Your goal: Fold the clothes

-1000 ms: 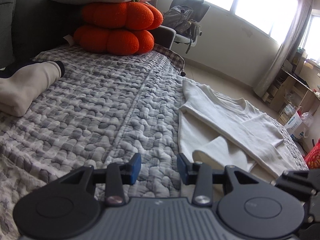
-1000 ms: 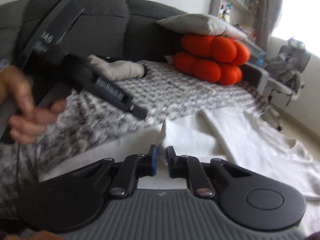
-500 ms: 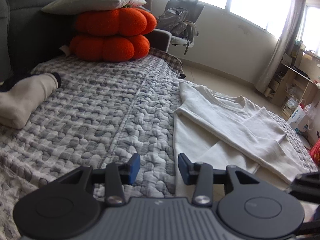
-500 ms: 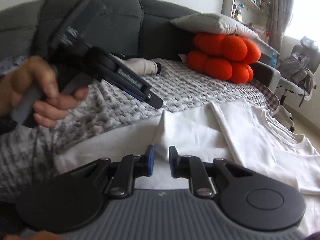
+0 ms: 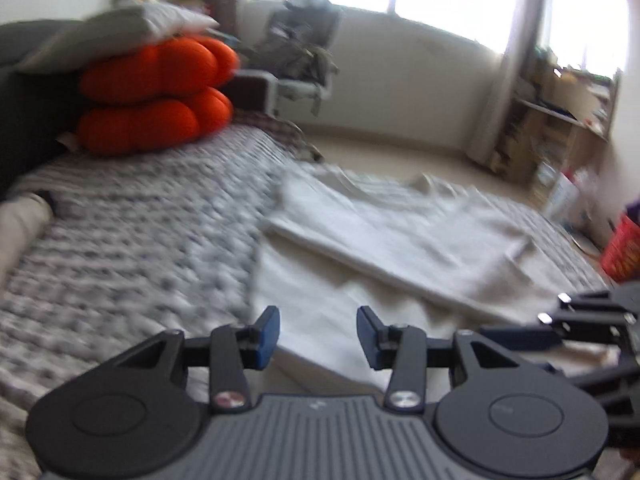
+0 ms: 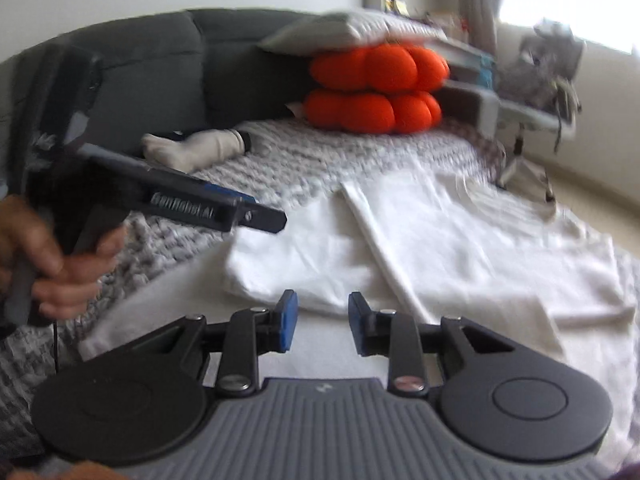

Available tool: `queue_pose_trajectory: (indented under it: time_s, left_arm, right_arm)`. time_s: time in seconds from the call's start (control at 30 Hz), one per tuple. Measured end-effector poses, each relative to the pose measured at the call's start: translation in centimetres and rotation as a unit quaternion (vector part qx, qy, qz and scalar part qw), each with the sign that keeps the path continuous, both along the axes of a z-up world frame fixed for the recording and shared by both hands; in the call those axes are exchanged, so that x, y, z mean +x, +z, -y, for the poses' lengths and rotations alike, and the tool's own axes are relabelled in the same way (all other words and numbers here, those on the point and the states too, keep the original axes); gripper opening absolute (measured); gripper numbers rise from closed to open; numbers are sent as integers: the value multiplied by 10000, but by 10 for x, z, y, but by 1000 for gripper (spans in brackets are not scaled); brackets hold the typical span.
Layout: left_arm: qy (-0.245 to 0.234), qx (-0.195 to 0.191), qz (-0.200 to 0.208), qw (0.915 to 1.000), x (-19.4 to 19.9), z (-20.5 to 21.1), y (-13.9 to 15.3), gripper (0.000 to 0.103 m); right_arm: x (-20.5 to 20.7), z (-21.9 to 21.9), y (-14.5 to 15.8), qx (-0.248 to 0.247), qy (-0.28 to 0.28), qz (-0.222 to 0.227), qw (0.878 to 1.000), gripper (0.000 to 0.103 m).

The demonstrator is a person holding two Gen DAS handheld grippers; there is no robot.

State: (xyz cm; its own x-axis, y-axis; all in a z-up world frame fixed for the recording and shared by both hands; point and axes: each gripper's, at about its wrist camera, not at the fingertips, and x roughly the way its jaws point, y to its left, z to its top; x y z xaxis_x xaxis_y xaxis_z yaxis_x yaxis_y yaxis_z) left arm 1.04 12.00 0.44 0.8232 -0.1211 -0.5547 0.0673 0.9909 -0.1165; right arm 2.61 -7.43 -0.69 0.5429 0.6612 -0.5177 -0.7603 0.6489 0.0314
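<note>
Right wrist view: the right claw (image 6: 319, 322) hangs low over the white shirt (image 6: 460, 248), which lies spread and partly folded on the quilted bed (image 6: 304, 160). Its jaws are opening and nothing sits between the blue pads. Left wrist view: the left claw (image 5: 318, 334) stands apart and empty over the shirt's near edge. A hand (image 6: 52, 264) carries it in from the left.

Judgement on the step: a fold appears just laid and the next grip is being sought. For a clean result, each claw should pinch one hem corner, taking both layers only where they lie together, and lift both sides evenly so that the folded sleeve panel stays flat.

Compared with a second ago: the right jaws were nearly together and are now clearly parted. Both views have swung toward the window side, with heavy blur. The shirt's folded layout looks unchanged.
</note>
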Motion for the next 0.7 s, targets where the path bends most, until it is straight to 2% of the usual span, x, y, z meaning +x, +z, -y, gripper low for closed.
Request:
queue_pose_trajectory:
  time_s: [0.03, 0.1, 0.17, 0.23, 0.33, 0.4, 0.47, 0.53, 0.67, 0.7]
  left_arm:
    - [-99, 2, -59, 9999, 1, 3, -5, 44]
    - [-159, 256, -8, 9995, -2, 6, -13, 44]
    - [-216, 366, 69, 9991, -6, 8, -14, 44]
    - [-218, 460, 55, 9987, -9, 10, -12, 44]
    - [-193, 674, 29, 9975, -13, 13, -8, 44]
    - [-160, 764, 53, 9969, -19, 13, -6, 46]
    - [-162, 678, 54, 9976, -21, 11, -3, 47]
    - [-207, 445, 127, 9987, -20, 10, 4, 48]
    - [-372, -168, 111, 9991, 0, 18, 13, 51]
    - [-359, -104, 58, 9993, 7, 24, 9, 52]
  right_arm:
    - [2, 1, -2, -28, -70, -77, 9999, 31]
    - [5, 11, 0, 80, -212, -100, 9997, 32]
    - [9, 30, 6, 303, -487, -142, 9983, 45]
    - [19, 48, 5, 267, -1010, -268, 9942, 49]
    - [33, 72, -7, -213, -1724, -404, 9840, 49]
    - [34, 92, -10, -16, -1829, -554, 9816, 49]
    - [33, 108, -5, 350, -1835, -701, 9799, 49]
    - [37, 108, 4, 483, -1869, -620, 9792, 49]
    - [54, 75, 20, 472, -1495, -364, 9870, 49]
    - [59, 66, 22, 424, -1390, -275, 9890, 49]
